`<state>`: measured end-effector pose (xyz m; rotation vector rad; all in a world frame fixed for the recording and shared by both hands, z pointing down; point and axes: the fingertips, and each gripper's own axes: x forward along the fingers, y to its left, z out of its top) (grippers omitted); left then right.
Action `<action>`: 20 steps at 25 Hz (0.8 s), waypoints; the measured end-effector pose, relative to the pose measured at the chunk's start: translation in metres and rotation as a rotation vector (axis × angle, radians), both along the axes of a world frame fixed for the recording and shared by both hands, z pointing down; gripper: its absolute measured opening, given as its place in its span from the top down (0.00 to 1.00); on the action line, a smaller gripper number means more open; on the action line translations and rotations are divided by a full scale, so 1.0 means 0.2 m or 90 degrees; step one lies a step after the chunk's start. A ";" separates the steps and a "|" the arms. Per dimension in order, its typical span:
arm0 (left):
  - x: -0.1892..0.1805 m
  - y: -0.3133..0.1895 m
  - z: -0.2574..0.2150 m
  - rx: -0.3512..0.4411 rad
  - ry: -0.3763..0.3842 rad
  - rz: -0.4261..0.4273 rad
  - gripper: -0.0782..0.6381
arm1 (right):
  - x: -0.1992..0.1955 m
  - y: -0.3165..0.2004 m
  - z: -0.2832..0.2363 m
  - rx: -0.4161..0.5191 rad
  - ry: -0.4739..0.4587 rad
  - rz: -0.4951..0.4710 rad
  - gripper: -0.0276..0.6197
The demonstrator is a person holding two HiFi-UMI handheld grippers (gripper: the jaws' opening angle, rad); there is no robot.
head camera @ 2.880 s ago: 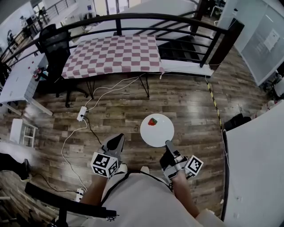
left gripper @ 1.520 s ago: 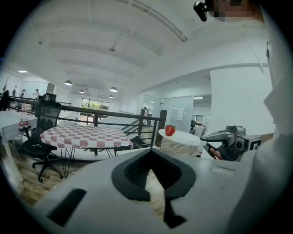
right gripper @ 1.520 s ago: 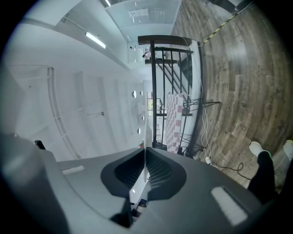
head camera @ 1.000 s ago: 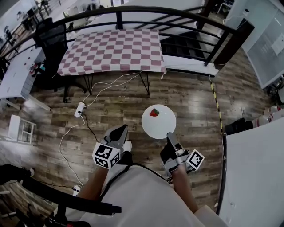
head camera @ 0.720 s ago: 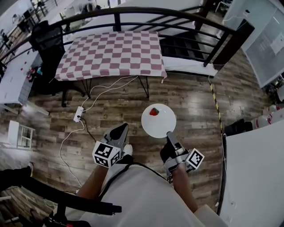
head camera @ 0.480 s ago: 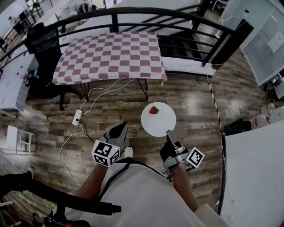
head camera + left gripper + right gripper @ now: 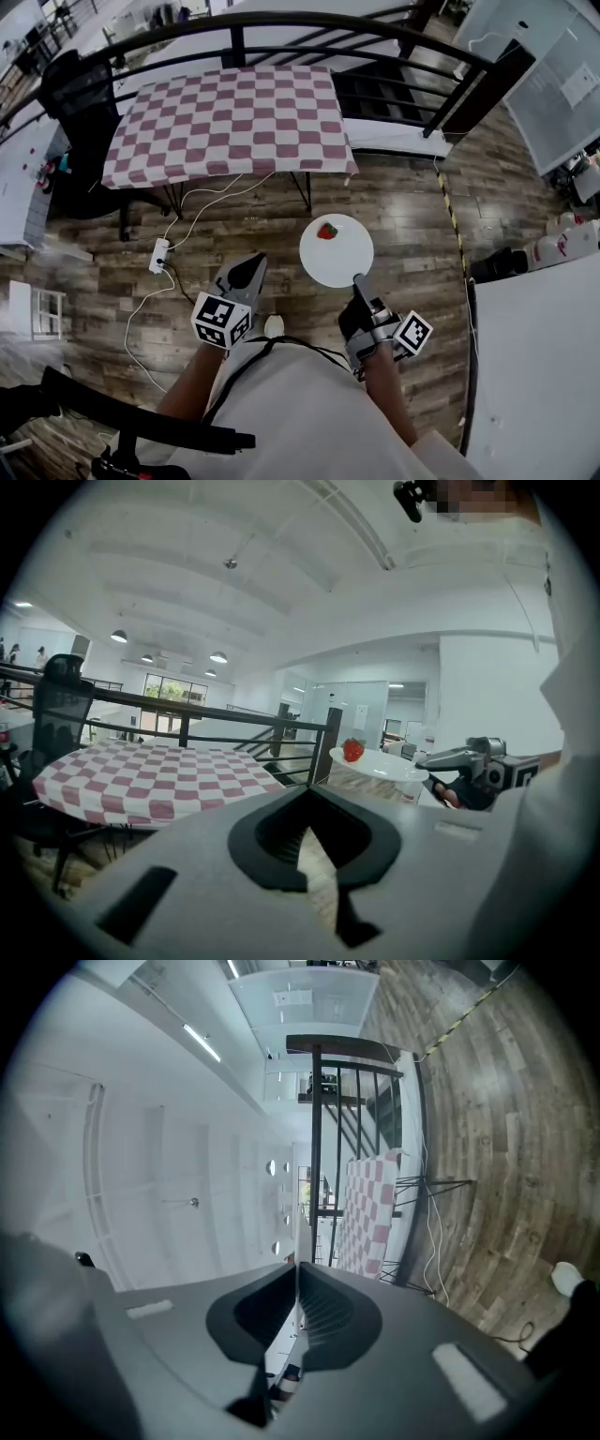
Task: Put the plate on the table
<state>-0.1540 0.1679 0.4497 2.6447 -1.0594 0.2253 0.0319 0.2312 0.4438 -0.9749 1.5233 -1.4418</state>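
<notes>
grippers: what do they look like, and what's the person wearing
Both have grey, wedge-shaped jaw shells. The left gripper and the right gripper each carry a white cube with black square markers at the rear; the right one's body looks darker, nearly black. The person wears a white top with a thin black cord across it; the forearms are uncovered.

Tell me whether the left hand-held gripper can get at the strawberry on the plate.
Probably yes. The left hand-held gripper is empty, beside the plate, with only open air between it and the strawberry. Its jaws are together and would need opening.
</notes>
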 end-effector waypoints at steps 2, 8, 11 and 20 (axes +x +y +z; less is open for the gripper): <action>-0.04 -0.03 0.02 -0.004 0.000 -0.002 0.89 | -0.03 -0.04 0.01 -0.004 0.000 0.001 0.93; -0.17 -0.13 0.03 -0.004 0.007 -0.007 0.88 | -0.11 -0.15 0.00 -0.001 0.011 0.001 0.93; -0.22 -0.15 0.04 -0.008 0.012 -0.010 0.88 | -0.14 -0.18 0.00 -0.002 0.008 0.005 0.93; -0.33 -0.18 0.07 -0.020 0.024 -0.031 0.88 | -0.21 -0.24 -0.01 -0.001 0.011 -0.006 0.93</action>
